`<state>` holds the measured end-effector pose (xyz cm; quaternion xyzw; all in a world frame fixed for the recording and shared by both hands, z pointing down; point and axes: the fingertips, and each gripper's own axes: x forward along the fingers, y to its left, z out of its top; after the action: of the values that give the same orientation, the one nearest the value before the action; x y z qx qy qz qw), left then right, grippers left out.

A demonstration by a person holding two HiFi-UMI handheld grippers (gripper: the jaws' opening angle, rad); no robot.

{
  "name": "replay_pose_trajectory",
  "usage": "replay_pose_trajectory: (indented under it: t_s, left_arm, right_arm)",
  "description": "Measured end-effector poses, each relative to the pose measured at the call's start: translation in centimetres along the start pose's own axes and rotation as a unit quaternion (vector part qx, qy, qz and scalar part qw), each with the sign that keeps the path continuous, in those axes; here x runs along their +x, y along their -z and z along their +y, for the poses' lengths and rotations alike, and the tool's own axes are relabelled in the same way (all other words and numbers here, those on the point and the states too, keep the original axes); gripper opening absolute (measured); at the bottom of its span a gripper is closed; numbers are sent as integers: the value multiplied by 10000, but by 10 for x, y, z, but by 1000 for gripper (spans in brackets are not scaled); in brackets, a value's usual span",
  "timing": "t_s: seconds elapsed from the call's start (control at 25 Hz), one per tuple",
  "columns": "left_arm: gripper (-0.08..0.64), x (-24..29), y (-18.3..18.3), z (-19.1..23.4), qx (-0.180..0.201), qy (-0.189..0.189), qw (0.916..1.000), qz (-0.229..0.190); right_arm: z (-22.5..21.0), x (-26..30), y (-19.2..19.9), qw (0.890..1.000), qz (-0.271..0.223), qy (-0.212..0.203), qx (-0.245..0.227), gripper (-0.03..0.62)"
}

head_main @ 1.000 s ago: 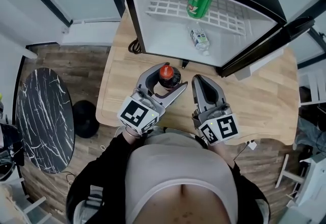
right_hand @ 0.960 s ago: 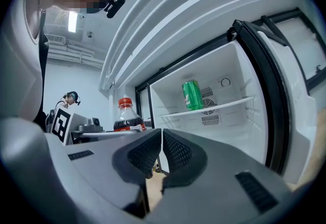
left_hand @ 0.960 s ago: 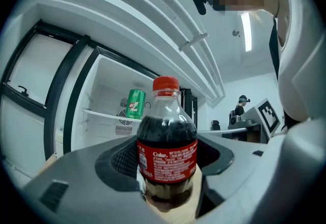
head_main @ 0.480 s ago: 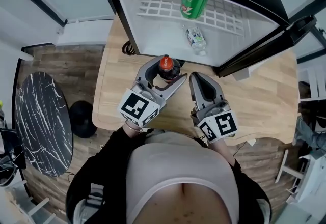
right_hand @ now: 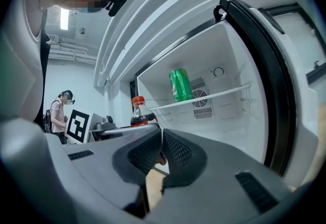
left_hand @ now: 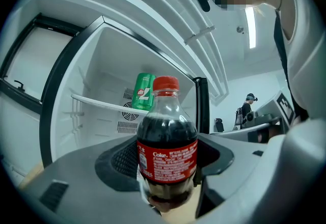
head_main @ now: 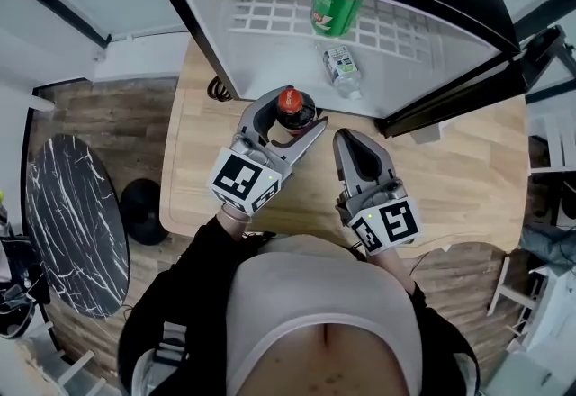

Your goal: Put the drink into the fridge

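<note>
1. The cola bottle [left_hand: 166, 141] is seen upright, red cap up, at the centre of the left gripper view. In the head view it lies just above centre, in front of the open fridge [head_main: 209, 52] and not yet inside it.
2. It is clamped at the label by the left gripper [head_main: 290, 120], whose jaws are spread only as wide as the bottle's body.
3. The right gripper [right_hand: 161, 151] is held just right of it. Its jaws are pressed together and nothing is gripped.
4. Both grippers are held over the wooden table [head_main: 450, 178], on which the fridge stands at the top of the frame. The door [head_main: 463, 90] is swung out to the right.
5. Inside, a green can [head_main: 329, 12] stands on the wire shelf, and a small water bottle [head_main: 342, 66] sits on the fridge floor below it. The left part of that floor is bare.
6. The step in hand is judged to be the carry toward the opening.
7. For the next move, the bottle would have to be kept upright, passed under the shelf and set on the bare floor left of the water bottle. The jaws should be parted only once it stands.
</note>
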<state>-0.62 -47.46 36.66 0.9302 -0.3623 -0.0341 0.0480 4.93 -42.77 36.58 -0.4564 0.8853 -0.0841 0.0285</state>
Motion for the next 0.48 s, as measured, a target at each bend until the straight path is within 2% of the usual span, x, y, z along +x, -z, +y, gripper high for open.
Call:
replay_pose_trajectory:
  t_s: [0.48]
  left_arm:
    - [310, 30, 19, 22, 81, -50, 9999, 81]
  right_arm:
    - [-16, 5, 6, 9998, 97, 155, 56, 29]
